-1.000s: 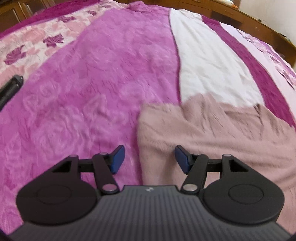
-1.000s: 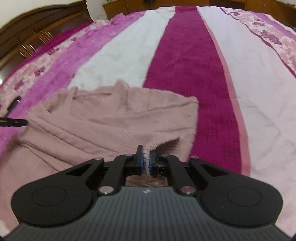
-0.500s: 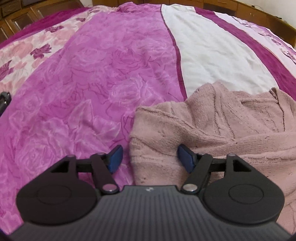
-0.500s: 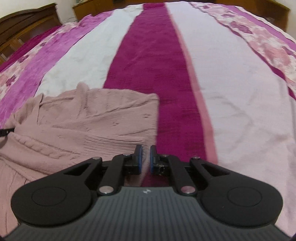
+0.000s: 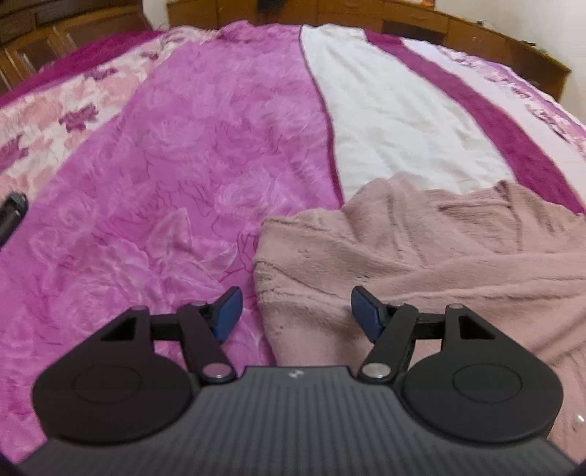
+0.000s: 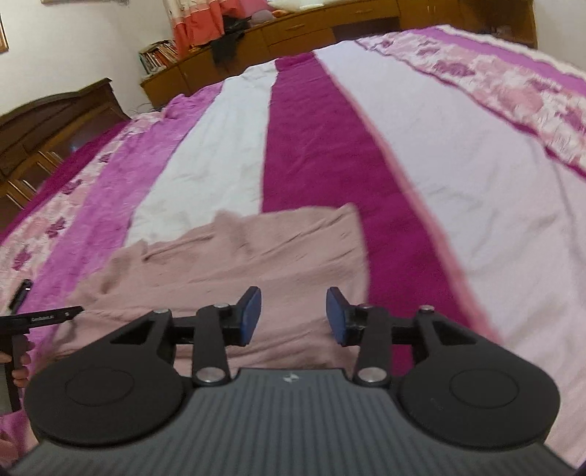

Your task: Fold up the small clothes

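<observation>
A dusty-pink knit sweater (image 5: 421, 249) lies folded on the striped pink bedspread (image 5: 183, 164). My left gripper (image 5: 296, 296) hovers open over the sweater's left edge, one blue pad above the bedspread, the other above the knit. In the right wrist view the sweater (image 6: 256, 256) spreads below and ahead of my right gripper (image 6: 293, 296). Its jaws are opening, with nothing pinched between the blue pads; the knit lies flat beneath them. The left gripper's body (image 6: 40, 316) and a hand (image 6: 20, 366) show at the left edge of that view.
A black object (image 5: 13, 208) lies on the bedspread at the far left, also seen from the right (image 6: 20, 293). Wooden cabinets (image 6: 293, 33) with clothes and books line the far side, and a dark headboard (image 6: 55, 117) stands at the left. Wide bedspread (image 6: 457, 183) stretches beyond the sweater.
My right gripper let go of the sweater fold it pinched, opened its jaws and lifted back. The left gripper stayed open near the sweater's left edge.
</observation>
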Motion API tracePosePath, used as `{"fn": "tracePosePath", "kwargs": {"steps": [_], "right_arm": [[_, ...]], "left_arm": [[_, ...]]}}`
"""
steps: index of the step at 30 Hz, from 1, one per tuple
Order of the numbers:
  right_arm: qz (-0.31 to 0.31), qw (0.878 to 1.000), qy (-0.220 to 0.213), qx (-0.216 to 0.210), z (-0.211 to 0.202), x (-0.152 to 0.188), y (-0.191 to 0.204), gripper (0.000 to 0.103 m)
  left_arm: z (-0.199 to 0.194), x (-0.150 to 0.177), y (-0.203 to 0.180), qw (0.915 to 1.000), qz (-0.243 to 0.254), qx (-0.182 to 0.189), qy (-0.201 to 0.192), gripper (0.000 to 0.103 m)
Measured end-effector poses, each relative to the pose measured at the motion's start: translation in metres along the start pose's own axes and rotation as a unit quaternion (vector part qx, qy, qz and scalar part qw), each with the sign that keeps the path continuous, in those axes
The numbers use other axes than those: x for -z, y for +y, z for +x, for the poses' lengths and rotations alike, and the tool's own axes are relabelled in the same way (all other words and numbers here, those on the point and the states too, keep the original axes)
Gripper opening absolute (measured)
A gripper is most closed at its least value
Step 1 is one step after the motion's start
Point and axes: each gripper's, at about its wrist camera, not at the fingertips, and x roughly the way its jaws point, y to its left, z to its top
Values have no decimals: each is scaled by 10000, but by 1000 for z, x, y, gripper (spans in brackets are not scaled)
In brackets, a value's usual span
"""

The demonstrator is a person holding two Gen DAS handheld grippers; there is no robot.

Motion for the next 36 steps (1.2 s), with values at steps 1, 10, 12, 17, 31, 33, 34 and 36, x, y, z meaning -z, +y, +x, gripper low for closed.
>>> {"fn": "tracePosePath", "kwargs": {"steps": [1,10,12,17,31,33,34,36], "right_arm": [[36,10000,-19,-28,-2,5,4,48],[306,9993,54,218,-29,50,8,51],[389,9988,66,284,-39,59,4,52],[390,9988,111,276,-64,78,-7,53],[-781,9936,810,117,-141,122,-9,54],[-883,9919,907,121,-148,130,-12,54],[-879,9910,998,130,-149,133,-14,54],[-851,9900,1128,53,-150,138,-19,54]], "left_arm": [[-8,1,0,10000,23,43,-37,67],[-65,32,1,9993,67,367,-13,67],[-77,40,4,9993,28,377,6,67],[-111,64,11,9998,-82,185,9,67],[-171,149,19,9923,-932,142,807,67],[-172,158,20,9897,-1088,174,912,67],[-172,162,21,9887,-1134,167,970,67],[-170,170,20,9871,-1184,175,1063,67]]}}
